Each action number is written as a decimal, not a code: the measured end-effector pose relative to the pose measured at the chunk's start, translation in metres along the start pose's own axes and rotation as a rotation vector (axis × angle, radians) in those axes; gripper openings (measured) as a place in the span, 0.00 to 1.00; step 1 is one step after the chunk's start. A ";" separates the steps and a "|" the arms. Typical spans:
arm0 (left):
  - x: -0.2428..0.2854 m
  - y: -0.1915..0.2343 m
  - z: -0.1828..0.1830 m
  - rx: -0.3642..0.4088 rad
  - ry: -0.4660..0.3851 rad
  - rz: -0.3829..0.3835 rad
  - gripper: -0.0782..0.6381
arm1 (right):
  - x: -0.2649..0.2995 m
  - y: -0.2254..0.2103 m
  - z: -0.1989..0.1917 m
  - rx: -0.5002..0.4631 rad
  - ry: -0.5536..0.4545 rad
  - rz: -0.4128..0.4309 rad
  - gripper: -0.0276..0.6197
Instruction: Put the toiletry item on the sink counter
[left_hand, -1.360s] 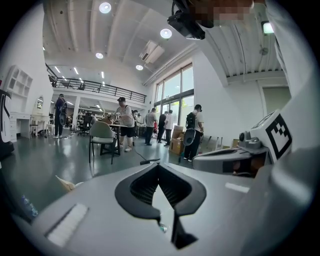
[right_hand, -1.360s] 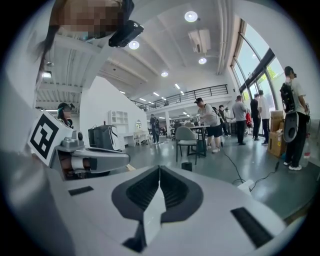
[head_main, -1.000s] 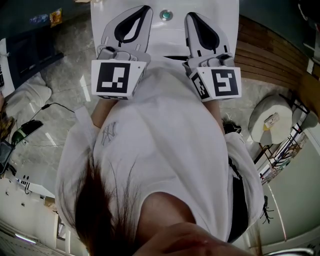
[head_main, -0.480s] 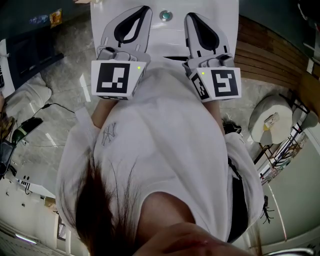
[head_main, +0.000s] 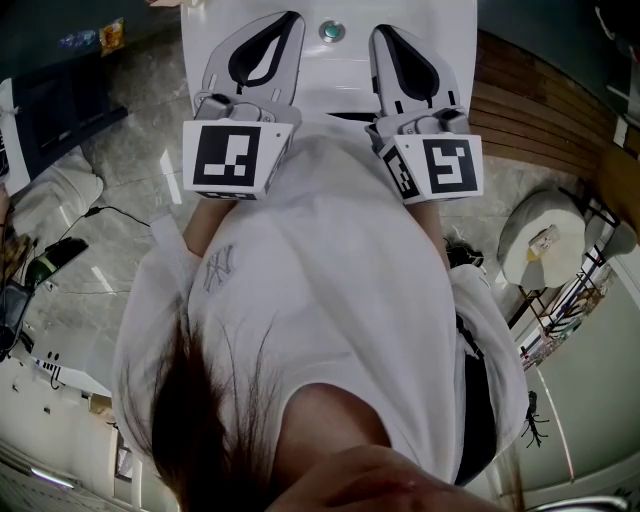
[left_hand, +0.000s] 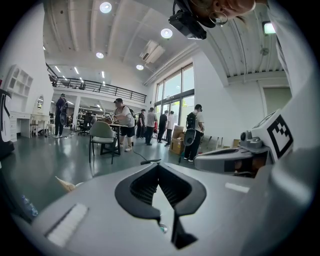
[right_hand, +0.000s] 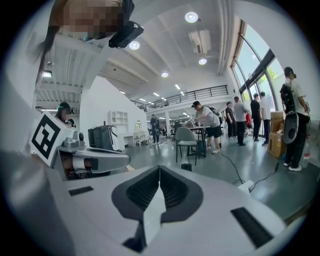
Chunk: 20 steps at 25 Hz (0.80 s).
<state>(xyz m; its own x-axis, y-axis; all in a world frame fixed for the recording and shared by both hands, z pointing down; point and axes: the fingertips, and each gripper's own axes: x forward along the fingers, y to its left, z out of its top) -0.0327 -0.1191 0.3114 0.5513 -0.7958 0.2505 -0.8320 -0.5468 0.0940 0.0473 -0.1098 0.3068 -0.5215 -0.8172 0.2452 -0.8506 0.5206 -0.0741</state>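
Almost nothing has changed in the last second. The left hand-held gripper (head_main: 290, 17) and the right hand-held gripper (head_main: 381, 31) hang at the same place in front of the person's white shirt (head_main: 330, 260). The only difference I find is a small green light that shone on each marker cube (head_main: 232, 158) half a second ago and is dark now. For the task I judge this to be a pause, not a move. Both have their jaws together with nothing between them: each gripper view shows the tips meeting, with only the empty opening behind them. The toiletry item I cannot find in any view, so I cannot say if it waits somewhere to be picked up or already lies on the desk by the sink; this scene fits both. The head view gives what the gripper views do not: under and just ahead of the jaws lies a white surface (head_main: 450, 40), with a round metal button (head_main: 331, 30) between the two tips. Whether this is the sink desk I cannot tell. The gripper views instead look far ahead of the jaws into a big hall, with a chair (left_hand: 102, 134) and standing people (left_hand: 122, 116), which the head view does not show.
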 end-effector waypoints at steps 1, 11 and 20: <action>0.000 -0.001 0.000 0.009 -0.010 -0.006 0.12 | -0.001 0.000 0.000 0.000 0.000 0.000 0.06; 0.000 -0.001 0.001 0.022 -0.020 -0.014 0.12 | 0.000 0.002 0.000 -0.018 0.009 0.008 0.06; -0.001 -0.003 0.005 0.026 -0.021 -0.018 0.12 | -0.001 0.004 0.003 -0.022 0.009 0.012 0.06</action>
<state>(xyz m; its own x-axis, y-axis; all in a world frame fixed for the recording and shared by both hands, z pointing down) -0.0306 -0.1182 0.3061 0.5677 -0.7908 0.2286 -0.8201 -0.5676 0.0733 0.0442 -0.1079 0.3035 -0.5308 -0.8089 0.2530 -0.8427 0.5356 -0.0556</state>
